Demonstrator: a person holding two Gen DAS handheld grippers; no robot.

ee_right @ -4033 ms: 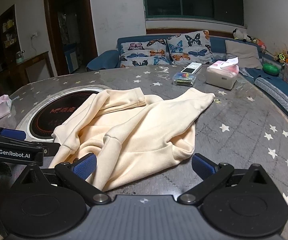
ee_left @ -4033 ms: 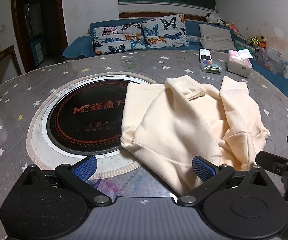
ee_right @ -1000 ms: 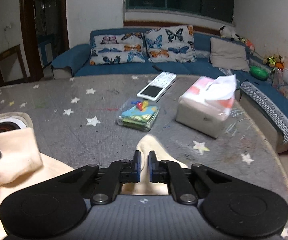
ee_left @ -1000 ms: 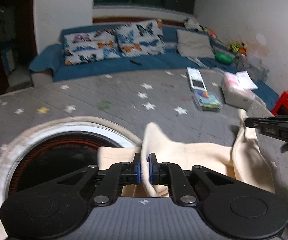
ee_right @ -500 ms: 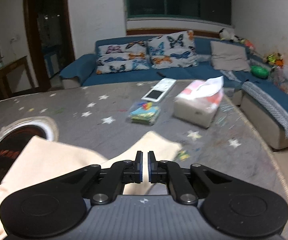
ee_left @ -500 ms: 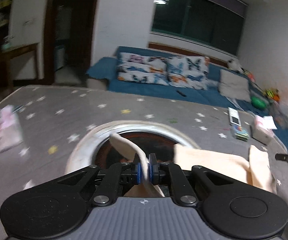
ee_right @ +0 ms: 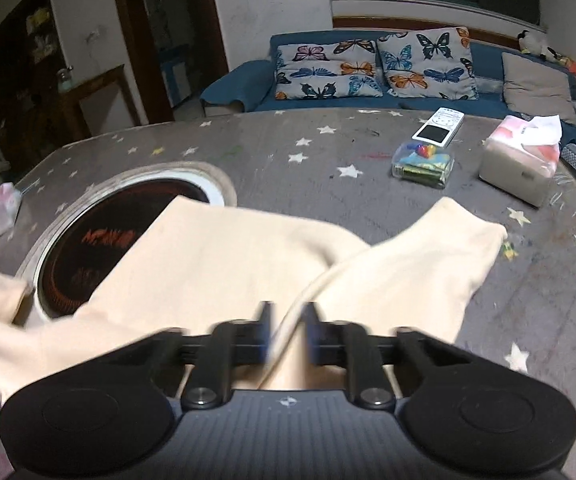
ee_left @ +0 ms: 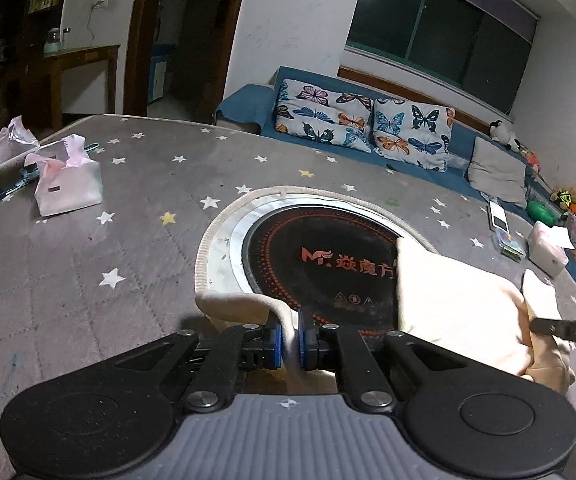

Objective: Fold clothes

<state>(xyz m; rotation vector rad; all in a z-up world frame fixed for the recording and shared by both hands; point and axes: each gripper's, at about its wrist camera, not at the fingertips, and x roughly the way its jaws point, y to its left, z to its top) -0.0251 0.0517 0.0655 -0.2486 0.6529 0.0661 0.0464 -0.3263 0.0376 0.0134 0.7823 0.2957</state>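
The cream sweatshirt lies spread across the star-patterned counter, partly over the round black induction cooktop, presumably stretched flat so it can be folded. The left tool is clenched on a cuff-like edge of the fabric, holding it out to the side, probably to draw a sleeve straight. The right tool has fabric running between its fingers, but they stand slightly apart and motion-blurred, so I cannot tell whether it grips. The tissue box and remote control sit well apart from the cloth.
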